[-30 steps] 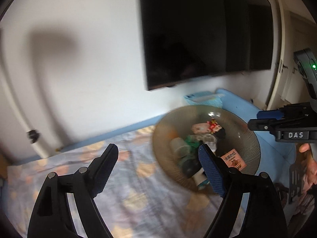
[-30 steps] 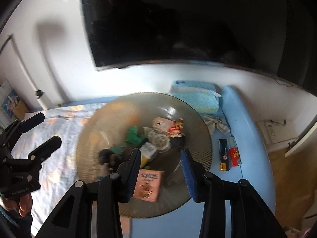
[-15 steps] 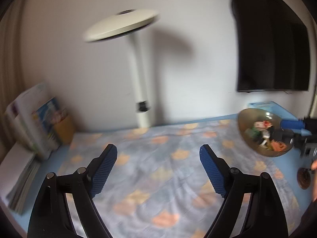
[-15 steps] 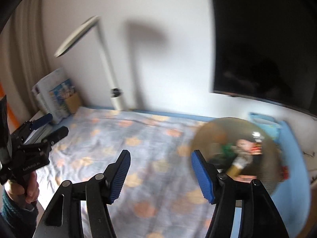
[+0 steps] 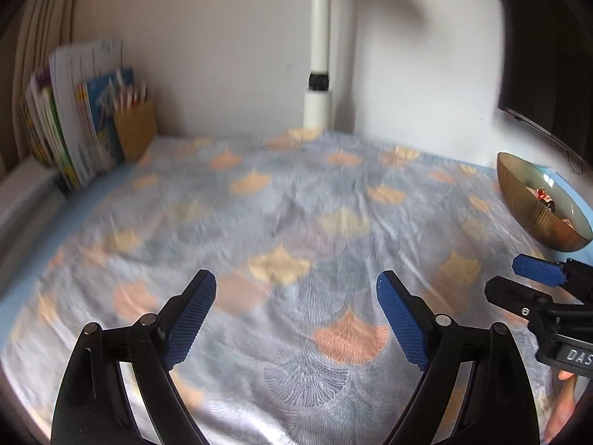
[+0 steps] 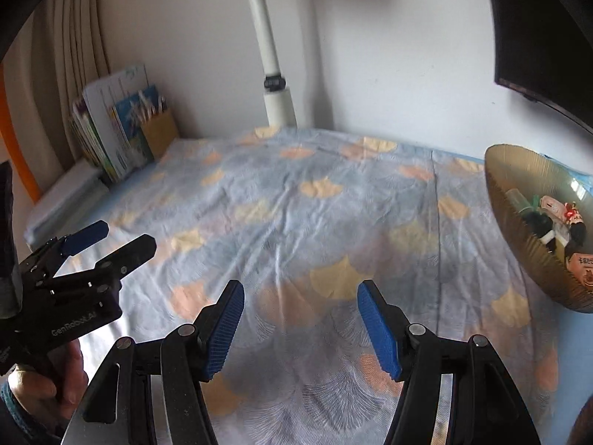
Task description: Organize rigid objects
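The bowl [image 6: 519,259] is cut off at the right edge, its small contents indistinct.

Desk corner, cloth-covered.
A leaf-patterned cloth [image 6: 296,222] spreads wide; books [image 6: 111,137] lean by the curtain [image 6: 66,74], near a white lamp post [image 6: 272,74] and dark screen [image 6: 548,29].

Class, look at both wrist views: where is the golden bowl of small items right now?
The golden bowl sits at the far right edge of both views, on the patterned cloth, below the dark wall screen and away from both grippers.
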Demonstrator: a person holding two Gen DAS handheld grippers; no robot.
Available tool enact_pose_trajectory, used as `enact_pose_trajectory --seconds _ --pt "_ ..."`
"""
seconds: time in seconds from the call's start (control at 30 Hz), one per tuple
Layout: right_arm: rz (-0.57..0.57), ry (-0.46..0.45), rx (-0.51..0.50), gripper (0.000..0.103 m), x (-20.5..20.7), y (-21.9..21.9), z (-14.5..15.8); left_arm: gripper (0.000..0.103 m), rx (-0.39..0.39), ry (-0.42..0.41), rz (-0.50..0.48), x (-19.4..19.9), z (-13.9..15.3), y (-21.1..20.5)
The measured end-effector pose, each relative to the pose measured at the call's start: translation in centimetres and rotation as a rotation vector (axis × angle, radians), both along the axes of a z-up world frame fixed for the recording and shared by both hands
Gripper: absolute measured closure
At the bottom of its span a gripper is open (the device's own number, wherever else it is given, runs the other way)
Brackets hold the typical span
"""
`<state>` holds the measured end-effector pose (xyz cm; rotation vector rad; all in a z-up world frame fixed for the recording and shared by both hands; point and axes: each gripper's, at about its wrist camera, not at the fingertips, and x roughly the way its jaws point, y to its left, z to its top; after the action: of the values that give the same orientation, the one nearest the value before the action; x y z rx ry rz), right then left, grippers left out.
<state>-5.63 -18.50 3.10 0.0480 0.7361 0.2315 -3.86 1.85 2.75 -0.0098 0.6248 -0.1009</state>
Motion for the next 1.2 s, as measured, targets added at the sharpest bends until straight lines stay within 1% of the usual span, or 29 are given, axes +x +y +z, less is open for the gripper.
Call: enact_pose_trajectory --seconds 0.07,0.13,0.17,0.23,0.27,0.3,0.33,0.4,0.5,0.6,0.73,0.83,1.2 --pt "0.012 0.002 0.006 0.041 0.2 -0.1 -0.6 0.015 -0.006 0.029 0.013 0.2 -0.5 0.2" --pt "0.008 -0.010 -0.007 0.040 0.1 -0.2 -1.1 0.015 -0.005 -0.004 0.015 -0.5 -0.4 0.2" --pt "0.003 -0.012 -0.017 0.038 0.1 -0.2 -1.7 0.015 0.004 -0.014 0.022 -0.7 -0.4 0.1" --pt "-0.016 0.019 -0.031 0.037 0.3 -0.1 -2.4 0.015 0.028 -0.020 0.021 -0.9 -0.4 -0.3" --pt "-0.018 0.003 -0.039 0.035 0.2 0.0 -2.3 0.015 0.036 -0.019 0.026 -0.9 -0.4 -0.4" --pt "-0.016 -0.013 -0.044 0.029 0.1 0.0 -2.1 0.015 0.043 -0.016 0.034 -0.8 -0.4 -0.4" --pt "-0.013 -0.028 -0.051 0.019 -0.2 0.2 -2.0 0.015 0.038 -0.015 0.040 -0.7 -0.4 -0.2" --pt "-0.020 -0.054 -0.073 0.012 -0.6 0.4 -1.7 0.015 0.019 -0.017 0.051 -0.7 -0.4 0.3" --pt "-0.016 -0.060 -0.085 0.012 -0.7 0.7 -1.7 0.015 -0.001 -0.014 0.067 -0.7 -0.4 0.8" --pt "-0.018 -0.046 -0.076 0.012 -0.5 0.5 -1.8 0.015 0.003 -0.014 0.062 -0.6 -0.5 0.8" --pt "-0.025 -0.036 -0.068 0.012 -0.5 0.3 -1.9 0.008 0.008 -0.020 0.058 -0.7 -0.4 0.9" --pt "-0.024 -0.033 -0.073 0.012 -0.5 0.4 -1.9 0.006 0.012 -0.028 0.053 -0.7 -0.3 1.0" --pt "-0.025 -0.017 -0.074 0.012 -0.1 0.3 -2.1 0.005 0.010 -0.012 0.051 -0.6 -0.3 0.9"
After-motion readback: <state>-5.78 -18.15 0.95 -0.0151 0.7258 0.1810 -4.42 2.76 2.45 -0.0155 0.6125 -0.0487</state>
